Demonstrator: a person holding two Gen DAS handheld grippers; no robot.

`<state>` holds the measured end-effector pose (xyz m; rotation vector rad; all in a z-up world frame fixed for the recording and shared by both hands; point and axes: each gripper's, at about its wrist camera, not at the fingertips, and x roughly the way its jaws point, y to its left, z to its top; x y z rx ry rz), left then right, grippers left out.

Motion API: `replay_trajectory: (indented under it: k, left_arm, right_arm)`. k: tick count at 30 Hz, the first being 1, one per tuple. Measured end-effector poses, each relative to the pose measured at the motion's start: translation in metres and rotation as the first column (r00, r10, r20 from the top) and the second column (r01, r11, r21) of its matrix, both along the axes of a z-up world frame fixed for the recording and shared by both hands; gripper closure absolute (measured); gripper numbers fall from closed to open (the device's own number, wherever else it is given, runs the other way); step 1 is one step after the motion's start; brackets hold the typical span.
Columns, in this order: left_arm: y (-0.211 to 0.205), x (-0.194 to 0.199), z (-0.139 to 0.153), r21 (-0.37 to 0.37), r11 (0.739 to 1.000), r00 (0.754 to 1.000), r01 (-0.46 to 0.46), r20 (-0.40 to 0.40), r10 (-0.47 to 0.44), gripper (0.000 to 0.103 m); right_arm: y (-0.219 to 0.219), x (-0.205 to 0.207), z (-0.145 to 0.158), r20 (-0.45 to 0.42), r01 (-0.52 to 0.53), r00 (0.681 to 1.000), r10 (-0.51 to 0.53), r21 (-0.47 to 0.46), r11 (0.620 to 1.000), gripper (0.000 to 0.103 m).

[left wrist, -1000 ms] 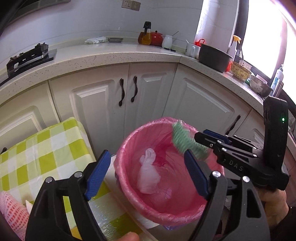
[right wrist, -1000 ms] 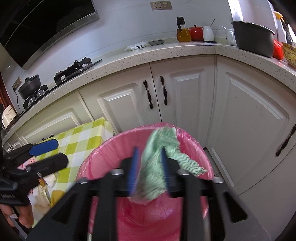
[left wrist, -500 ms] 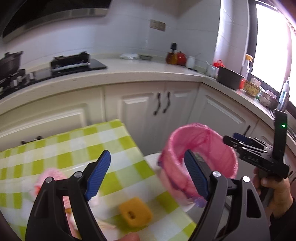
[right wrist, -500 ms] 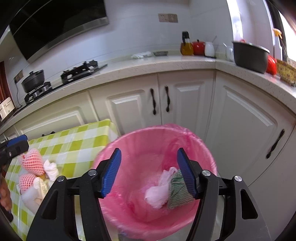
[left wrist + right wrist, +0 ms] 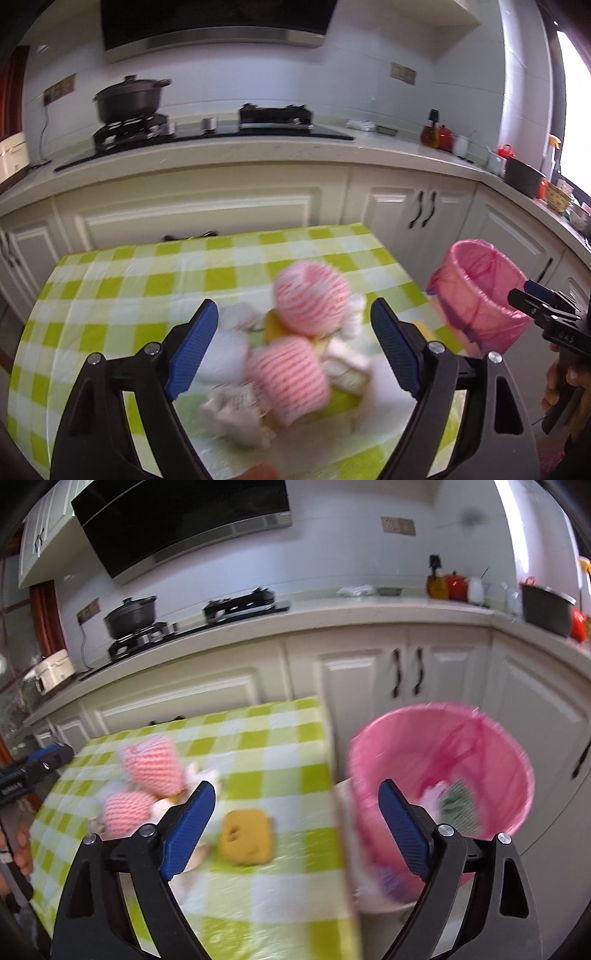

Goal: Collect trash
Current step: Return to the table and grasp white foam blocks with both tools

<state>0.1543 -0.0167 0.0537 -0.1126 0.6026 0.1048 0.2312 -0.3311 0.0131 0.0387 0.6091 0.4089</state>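
Note:
A pile of trash lies on the green-checked table [image 5: 122, 280]: two pink foam nets [image 5: 312, 293] [image 5: 288, 376], white crumpled paper [image 5: 236, 406] and a yellow sponge [image 5: 246, 836]. My left gripper [image 5: 293, 349] is open and empty above the pile. My right gripper [image 5: 295, 827] is open and empty, over the table's right edge. The pink-lined trash bin [image 5: 441, 775] stands right of the table [image 5: 280, 746] and holds a green cloth [image 5: 458, 806] and white trash. The bin also shows in the left wrist view [image 5: 478, 295].
White kitchen cabinets [image 5: 421, 210] and a countertop run behind the table and bin. A black pot [image 5: 129, 99] sits on the stove. The right gripper shows at the left view's right edge [image 5: 546, 314], the left gripper at the right view's left edge [image 5: 33, 766].
The right gripper opened and dropped the green cloth into the bin, then swung left toward the table. The left gripper swung left from the bin to over the trash pile.

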Motion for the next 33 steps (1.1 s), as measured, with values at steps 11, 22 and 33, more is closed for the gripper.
replay_trajectory:
  k: [11,22,33]
  left_arm:
    - [0.073,-0.026,-0.051,-0.065,0.990,0.989,-0.122,-0.092,0.116,0.021]
    - [0.087,0.015,-0.089,-0.097,0.992,0.978,-0.078,-0.198,0.058,0.021]
    - [0.088,0.050,-0.113,-0.079,0.995,0.947,-0.056,-0.320,0.028,0.022]
  right_arm:
    - [0.092,-0.051,-0.031,-0.078,-0.164,0.984,0.160,-0.045,0.985,0.018]
    - [0.145,-0.052,-0.060,-0.144,-0.163,0.978,0.148,-0.102,0.981,0.018]
    - [0.148,-0.031,-0.074,-0.216,-0.174,0.965,0.150,-0.097,0.980,0.036]
